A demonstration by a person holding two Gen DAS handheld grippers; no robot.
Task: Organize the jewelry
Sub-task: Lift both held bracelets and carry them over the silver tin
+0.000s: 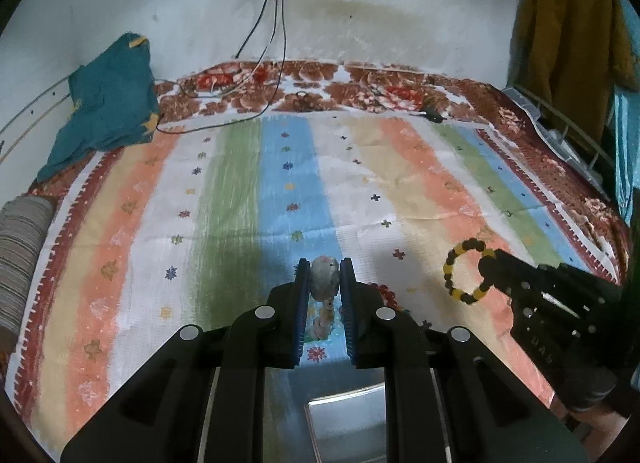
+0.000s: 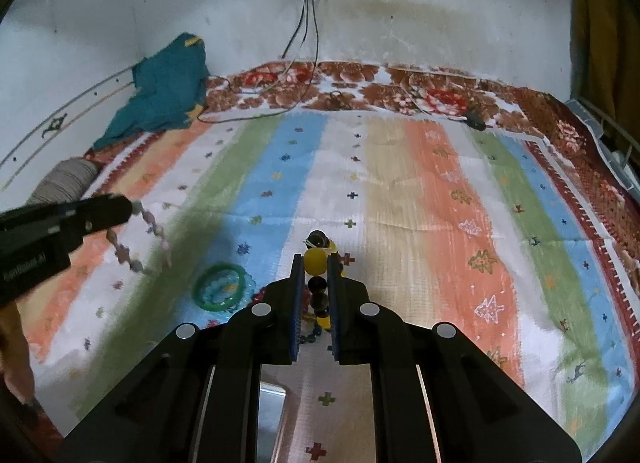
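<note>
Jewelry is lifted above the striped bedspread (image 2: 400, 191): left gripper (image 1: 324, 283) pinches a pale pink bead bracelet (image 2: 138, 239), right gripper (image 2: 316, 275) clamps a yellow-and-black bead bracelet (image 1: 466, 275); green bangle (image 2: 224, 287) lies near the bedspread's front edge.

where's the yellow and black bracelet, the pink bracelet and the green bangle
yellow and black bracelet (image 1: 450, 268), left wrist view, on its left arc of beads
pink bracelet (image 2: 125, 253), right wrist view, on a bead of the hanging loop
green bangle (image 2: 204, 278), right wrist view, on its left rim

Woven cloth bedspread (image 1: 240, 203), glossy beaded bracelet (image 1: 466, 277)
</note>
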